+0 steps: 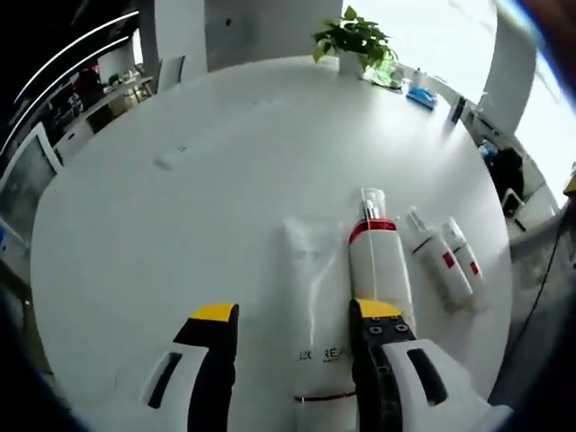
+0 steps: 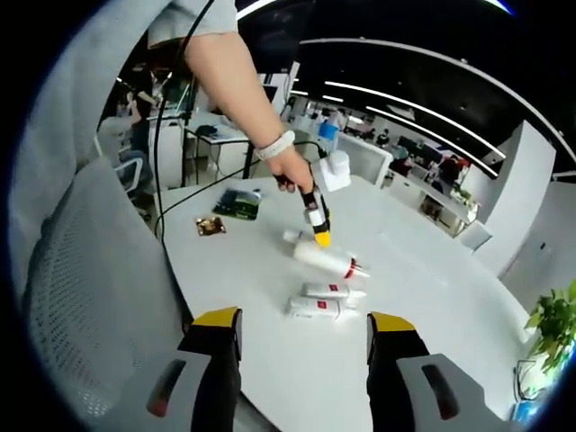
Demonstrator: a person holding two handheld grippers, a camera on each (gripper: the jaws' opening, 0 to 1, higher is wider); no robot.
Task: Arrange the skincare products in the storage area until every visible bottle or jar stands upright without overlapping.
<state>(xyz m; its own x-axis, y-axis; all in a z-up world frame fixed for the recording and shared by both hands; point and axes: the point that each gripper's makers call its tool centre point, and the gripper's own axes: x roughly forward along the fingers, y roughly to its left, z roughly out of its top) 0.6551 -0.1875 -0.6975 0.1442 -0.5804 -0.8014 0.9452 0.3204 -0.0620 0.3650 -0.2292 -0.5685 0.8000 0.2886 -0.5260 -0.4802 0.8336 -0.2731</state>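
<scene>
I see the round white table (image 1: 180,207) carrying everything. In the left gripper view, a white tube (image 1: 315,306) lies flat at six o'clock, between my left gripper's (image 1: 297,328) released jaws, nothing grasped. Just beside the tube at its three o'clock lies a white bottle with a red band (image 1: 380,265), also flat, its lower end behind the right jaw. Further toward three o'clock lie two small white bottles with red labels (image 1: 447,261), side by side and touching. A potted plant (image 1: 355,40) stands at twelve o'clock, at the table's far edge.

In the right gripper view, my right gripper (image 2: 304,337) hangs released above the table, well apart from the products, and a person's hand (image 2: 292,171) holds the left gripper over the bottle.
</scene>
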